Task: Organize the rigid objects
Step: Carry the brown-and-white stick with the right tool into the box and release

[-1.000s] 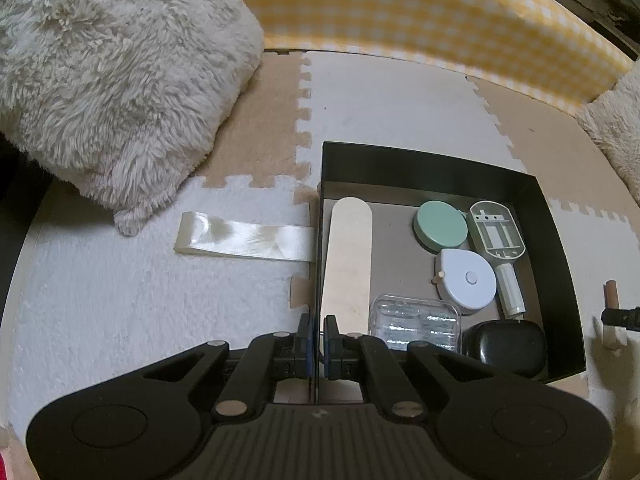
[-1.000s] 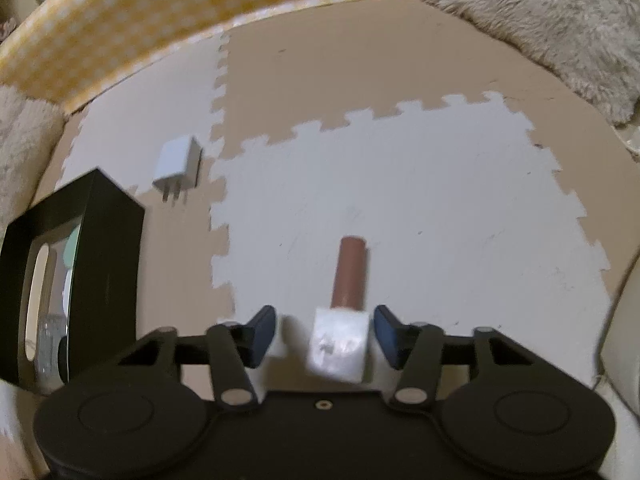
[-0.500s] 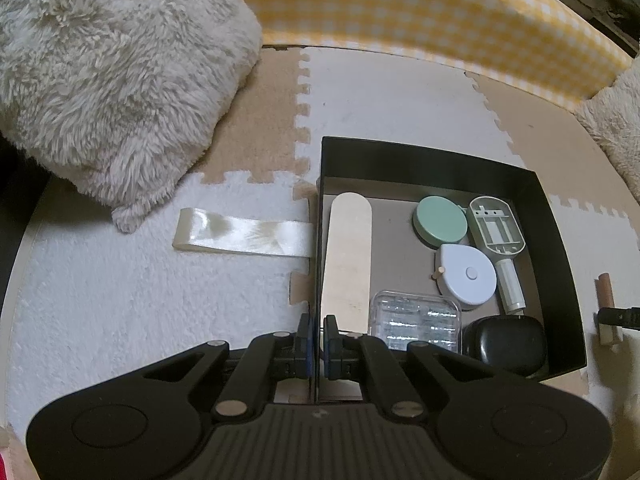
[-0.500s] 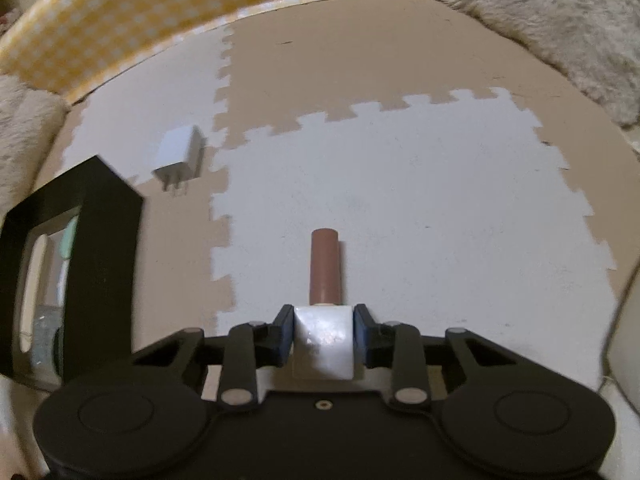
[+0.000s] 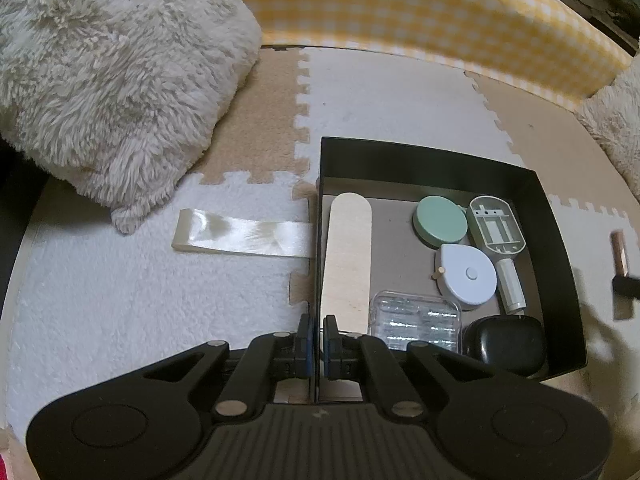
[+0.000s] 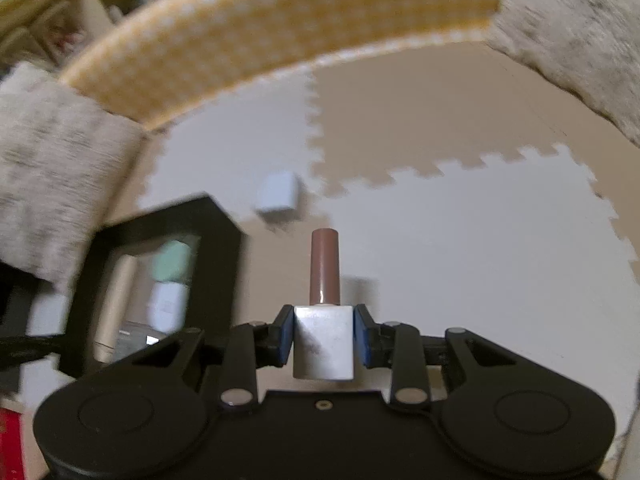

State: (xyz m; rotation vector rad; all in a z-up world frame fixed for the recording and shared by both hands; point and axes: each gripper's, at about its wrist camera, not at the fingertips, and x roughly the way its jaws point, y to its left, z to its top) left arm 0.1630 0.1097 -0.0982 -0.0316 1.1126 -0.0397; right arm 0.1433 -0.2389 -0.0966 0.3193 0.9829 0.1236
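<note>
An open black box (image 5: 424,160) sits on the foam mat. It holds a flat wooden stick (image 5: 346,256), a green round tin (image 5: 441,222), a white tape measure (image 5: 466,276), a clear case (image 5: 416,324) and a black case (image 5: 506,344). My left gripper (image 5: 318,338) is shut on the box's left wall. My right gripper (image 6: 324,338) is shut on the white square base of a brown-and-white stick (image 6: 325,268), held off the mat to the right of the box (image 6: 218,272). In the left wrist view the stick (image 5: 619,252) shows past the box's right wall.
A white charger plug (image 6: 279,196) lies on the mat beyond the box. A shiny ribbon strip (image 5: 244,238) lies left of the box, below a fluffy cushion (image 5: 112,80). A yellow checked bumper (image 5: 420,16) borders the mat. Another fluffy cushion (image 6: 580,32) sits at the far right.
The right gripper's jaws closed on the stick's white base, then rose with it and tilted toward the box. The left gripper kept its hold on the box wall.
</note>
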